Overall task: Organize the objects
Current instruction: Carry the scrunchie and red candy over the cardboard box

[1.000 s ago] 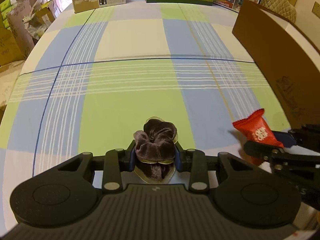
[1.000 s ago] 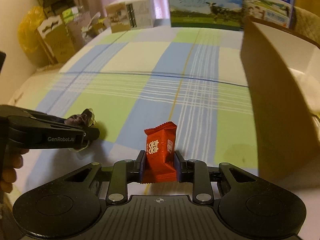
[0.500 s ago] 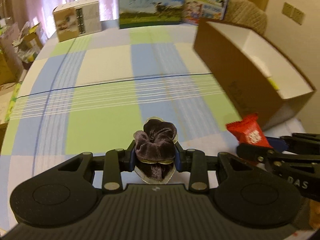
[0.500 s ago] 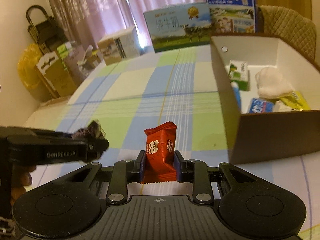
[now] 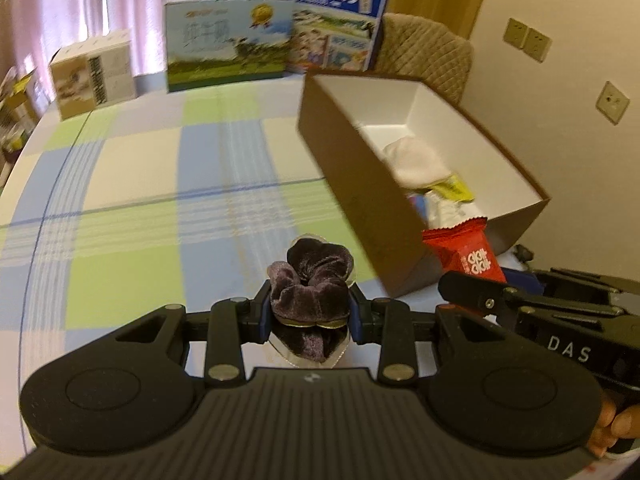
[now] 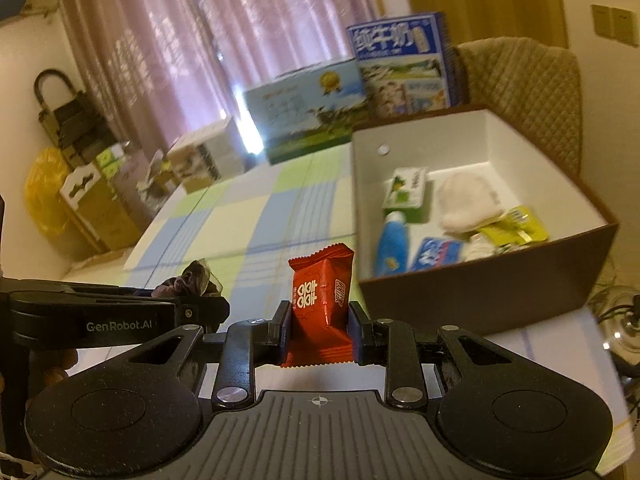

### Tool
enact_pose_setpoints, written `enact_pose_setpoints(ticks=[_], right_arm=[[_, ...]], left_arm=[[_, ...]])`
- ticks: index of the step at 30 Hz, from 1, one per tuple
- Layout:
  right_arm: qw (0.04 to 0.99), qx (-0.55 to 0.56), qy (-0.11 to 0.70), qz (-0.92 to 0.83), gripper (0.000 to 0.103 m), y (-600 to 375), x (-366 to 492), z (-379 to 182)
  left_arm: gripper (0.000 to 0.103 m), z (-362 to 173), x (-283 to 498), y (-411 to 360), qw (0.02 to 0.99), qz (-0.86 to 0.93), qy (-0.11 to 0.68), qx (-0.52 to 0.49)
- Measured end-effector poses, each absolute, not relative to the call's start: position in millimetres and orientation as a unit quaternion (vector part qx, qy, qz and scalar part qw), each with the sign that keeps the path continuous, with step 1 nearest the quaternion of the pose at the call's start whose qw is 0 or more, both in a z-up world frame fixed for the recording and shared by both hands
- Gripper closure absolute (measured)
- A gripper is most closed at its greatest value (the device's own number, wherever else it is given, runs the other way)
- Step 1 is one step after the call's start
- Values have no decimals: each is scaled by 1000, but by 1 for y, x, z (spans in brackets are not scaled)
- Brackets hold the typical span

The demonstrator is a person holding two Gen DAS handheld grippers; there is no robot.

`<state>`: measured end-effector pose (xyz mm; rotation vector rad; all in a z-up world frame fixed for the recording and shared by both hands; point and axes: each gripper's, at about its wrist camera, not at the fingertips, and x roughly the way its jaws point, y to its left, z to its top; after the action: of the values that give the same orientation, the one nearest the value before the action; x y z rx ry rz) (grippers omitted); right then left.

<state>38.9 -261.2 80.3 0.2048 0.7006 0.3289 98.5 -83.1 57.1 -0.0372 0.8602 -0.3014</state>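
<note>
My left gripper (image 5: 309, 314) is shut on a dark purple velvet scrunchie (image 5: 310, 280) in a clear wrapper, held above the checked tablecloth. My right gripper (image 6: 320, 330) is shut on a red snack packet (image 6: 320, 300), upright between its pads. In the left wrist view the red packet (image 5: 466, 252) and the right gripper sit at the right, just before the near corner of a brown cardboard box (image 5: 360, 184). The box (image 6: 488, 280) is open and white inside, holding a white cloth, a green carton, a blue tube and small packets. The left gripper with the scrunchie (image 6: 192, 280) shows at the left of the right wrist view.
Milk cartons (image 5: 228, 44) and a smaller box (image 5: 94, 72) stand along the table's far edge. A quilted chair (image 5: 424, 56) is behind the brown box. Bags and boxes (image 6: 80, 192) crowd the floor at the left. A person's fingers (image 5: 612, 428) hold the right gripper.
Both grippers have risen and swung toward the brown box, still gripping the scrunchie and the packet. The box's inside has come into view in both cameras.
</note>
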Motion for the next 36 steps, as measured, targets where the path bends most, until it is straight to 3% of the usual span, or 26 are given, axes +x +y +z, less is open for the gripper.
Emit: enact_pose_setpoints(ticks=[19, 36], right_arm=[[941, 71, 314, 107, 78, -350, 99, 105], [934, 38, 347, 70, 78, -388, 216, 76]], left_arm=[[73, 77, 164, -187, 894, -206, 397, 33], [72, 60, 274, -251, 890, -209, 397, 85]])
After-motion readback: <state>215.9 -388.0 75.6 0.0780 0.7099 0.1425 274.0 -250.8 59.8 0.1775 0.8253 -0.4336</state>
